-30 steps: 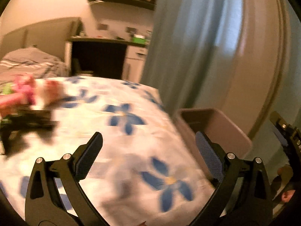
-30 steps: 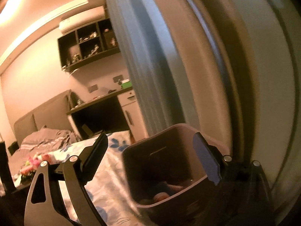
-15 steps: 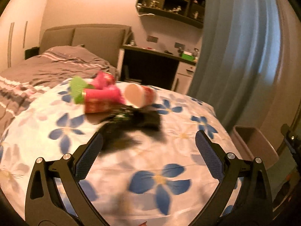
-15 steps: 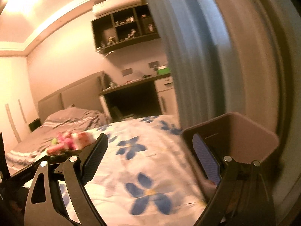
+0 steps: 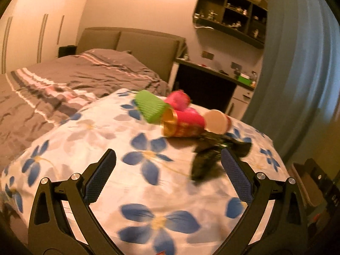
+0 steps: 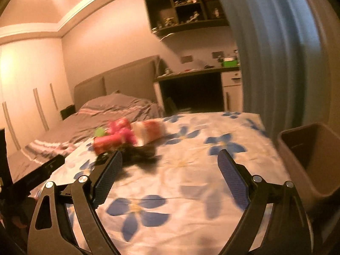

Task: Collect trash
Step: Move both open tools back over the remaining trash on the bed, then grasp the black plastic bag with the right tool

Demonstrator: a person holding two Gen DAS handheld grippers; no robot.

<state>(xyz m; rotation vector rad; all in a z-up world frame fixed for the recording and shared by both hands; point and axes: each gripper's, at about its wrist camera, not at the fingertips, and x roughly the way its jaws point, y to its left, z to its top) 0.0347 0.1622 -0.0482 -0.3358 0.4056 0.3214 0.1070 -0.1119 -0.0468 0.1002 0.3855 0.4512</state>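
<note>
A heap of trash lies on the flowered sheet [image 5: 148,155]: a green paper cup [image 5: 150,106], pink and red cups [image 5: 187,123], a white-based cup [image 5: 216,121] and a black wrapper [image 5: 208,159]. My left gripper [image 5: 167,177] is open, just short of the heap, its right finger beside the black wrapper. In the right wrist view the same heap [image 6: 127,137] sits ahead and left of my open right gripper [image 6: 170,174], which holds nothing. A brown trash bin [image 6: 310,161] stands off the bed's right edge, also seen as the bin [image 5: 306,182] at the left view's right edge.
A second bed with a grey striped cover [image 5: 70,74] lies to the left. A desk [image 6: 195,80] and wall shelves [image 6: 187,8] stand at the back. A blue curtain [image 6: 269,48] hangs on the right. The left gripper's body [image 6: 40,174] shows at the right view's left edge.
Both grippers have swung left, away from the bin and toward the heap of trash. The left gripper has come closer to the heap. Both stayed open.
</note>
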